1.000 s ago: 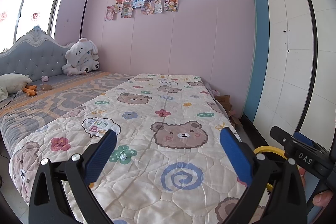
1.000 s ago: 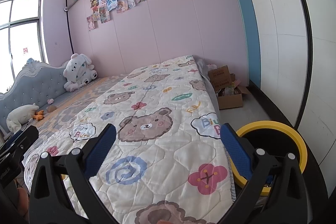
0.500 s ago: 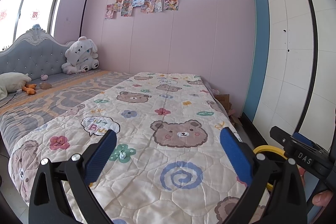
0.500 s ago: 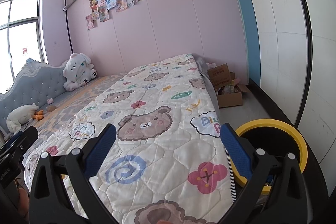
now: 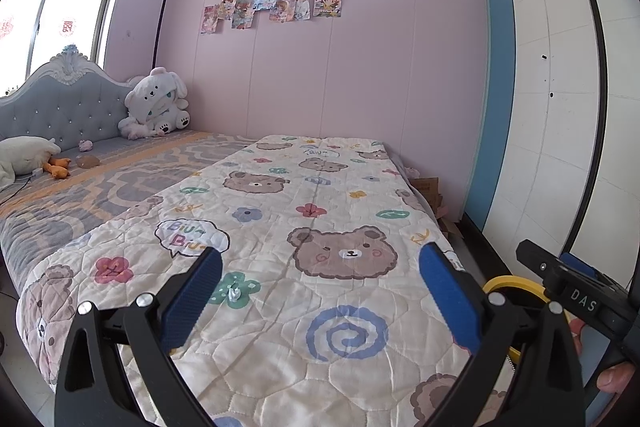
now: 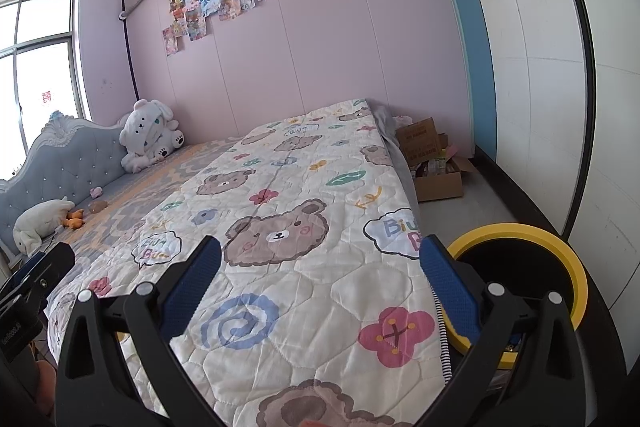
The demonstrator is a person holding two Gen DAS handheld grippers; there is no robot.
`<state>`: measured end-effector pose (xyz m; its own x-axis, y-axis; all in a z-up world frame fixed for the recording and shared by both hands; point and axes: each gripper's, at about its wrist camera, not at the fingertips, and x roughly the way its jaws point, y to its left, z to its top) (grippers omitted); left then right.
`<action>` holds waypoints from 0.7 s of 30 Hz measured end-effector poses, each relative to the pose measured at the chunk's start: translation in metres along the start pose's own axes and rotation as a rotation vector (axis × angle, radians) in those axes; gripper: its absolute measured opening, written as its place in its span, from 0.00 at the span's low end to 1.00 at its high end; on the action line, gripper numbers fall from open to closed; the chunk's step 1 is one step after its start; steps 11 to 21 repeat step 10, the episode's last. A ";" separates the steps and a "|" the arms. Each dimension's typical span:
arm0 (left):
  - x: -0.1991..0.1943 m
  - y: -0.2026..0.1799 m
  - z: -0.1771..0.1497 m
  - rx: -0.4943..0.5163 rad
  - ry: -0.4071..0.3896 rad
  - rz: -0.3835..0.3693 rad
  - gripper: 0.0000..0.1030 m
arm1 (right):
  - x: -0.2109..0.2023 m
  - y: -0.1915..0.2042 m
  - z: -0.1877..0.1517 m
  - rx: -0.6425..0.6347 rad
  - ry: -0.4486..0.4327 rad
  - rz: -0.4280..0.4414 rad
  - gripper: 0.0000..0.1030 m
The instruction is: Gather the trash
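Landmark: the black round bin with a yellow rim (image 6: 520,279), standing on the floor just beside the foot-end corner of the bed.
Task's thing: a small crumpled silvery scrap, likely a wrapper (image 5: 234,293), lies on the cream quilted bedspread printed with bears and flowers (image 5: 320,219), well across the bed from the bin, on a green flower print.
Left gripper (image 5: 320,291): blue-padded fingers spread wide, nothing between them; it hangs over the bed's near end, with the scrap just inside its left finger (image 5: 192,299).
Right gripper (image 6: 320,283): also spread wide and holding nothing; its right finger (image 6: 448,287) overlaps the bin's near rim in the right wrist view.
Step in hand: my judgement is a reach for the scrap, since both claws are free and the left one faces it.
Next move calls for: lowering the left claw so the scrap sits between the pads, pinching lightly without gathering the quilt, then carrying it over to the bin.
Hidden or unclear: the bin's inside is dark and half covered by the right gripper, so its contents cannot be told. The scrap is too small to identify for certain. An open brown cardboard box (image 6: 436,167) beyond the bin holds clutter I cannot make out.
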<state>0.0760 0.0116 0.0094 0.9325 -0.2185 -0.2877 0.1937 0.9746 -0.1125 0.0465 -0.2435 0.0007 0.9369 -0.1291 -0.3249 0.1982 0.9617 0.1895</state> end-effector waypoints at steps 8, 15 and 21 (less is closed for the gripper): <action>0.002 0.000 0.001 -0.009 0.012 -0.009 0.92 | 0.000 -0.001 0.002 0.000 0.002 0.002 0.92; 0.003 -0.001 0.001 -0.007 0.010 -0.007 0.92 | 0.000 -0.001 0.002 0.000 0.002 0.002 0.92; 0.003 -0.001 0.001 -0.007 0.010 -0.007 0.92 | 0.000 -0.001 0.002 0.000 0.002 0.002 0.92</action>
